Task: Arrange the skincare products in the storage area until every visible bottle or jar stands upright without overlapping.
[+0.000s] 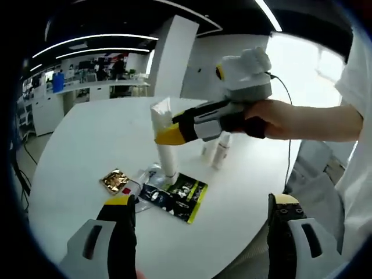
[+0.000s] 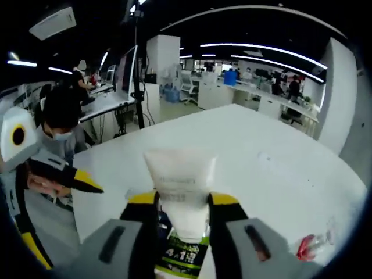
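in the left gripper view your left claw (image 1: pixel 203 218) stands wide open over the white tabletop (image 1: pixel 87 145), holding nothing. beyond it your right claw (image 1: pixel 168 131) pinches a white tube (image 1: pixel 164 139) standing upright, cap down, by a black-and-green packet (image 1: pixel 177 195); two small white bottles (image 1: pixel 218 148) stand behind.

in the right gripper view your right claw (image 2: pixel 183 200) is closed around the white tube (image 2: pixel 181 189) at mid-body, above the packet (image 2: pixel 183 256).
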